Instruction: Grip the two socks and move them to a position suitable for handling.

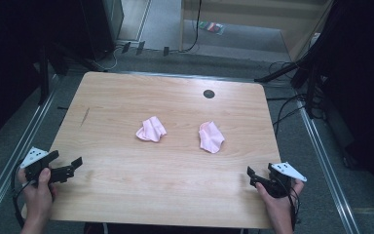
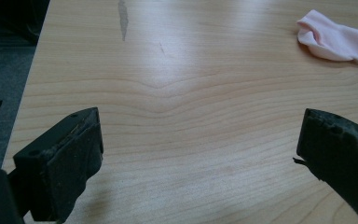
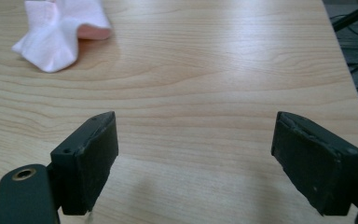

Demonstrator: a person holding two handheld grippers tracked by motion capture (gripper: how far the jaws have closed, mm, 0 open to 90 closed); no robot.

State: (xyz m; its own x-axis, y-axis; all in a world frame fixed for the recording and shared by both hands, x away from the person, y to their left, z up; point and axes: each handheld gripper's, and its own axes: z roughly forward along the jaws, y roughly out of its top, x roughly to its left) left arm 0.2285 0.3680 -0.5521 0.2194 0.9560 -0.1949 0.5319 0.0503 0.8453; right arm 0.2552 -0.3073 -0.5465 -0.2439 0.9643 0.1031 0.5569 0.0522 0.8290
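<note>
Left claw [image 1: 70,165] at the counter's [image 1: 175,165] near-left corner, jaws spread wide, nothing between them. Right claw [image 1: 260,176] at the near-right corner, same: wide open, empty.

Two pink cloths crumpled mid-counter. Left pink cloth [image 1: 151,129] sits just left of counter centre, right pink cloth [image 1: 210,137] just right of it, clear gap between the two. Both well apart from either claw.

Hard to read: folds of both cloths are bunched, can't tell what's tucked under. In the left gripper view the left pink cloth [image 2: 338,41] is cut off by the frame's right edge. In the right gripper view the right pink cloth [image 3: 63,30] is clipped at the top. Forearms cut off at the bottom of the high view.

Dark round spot [image 1: 209,93] near the counter's far edge, can't tell whether hole or cap. Thin dark streak [image 1: 85,116] near the left edge.

Room: bare wood between each claw and its nearer cloth. Cables [image 1: 282,109] lie on the floor off the counter's right edge.
</note>
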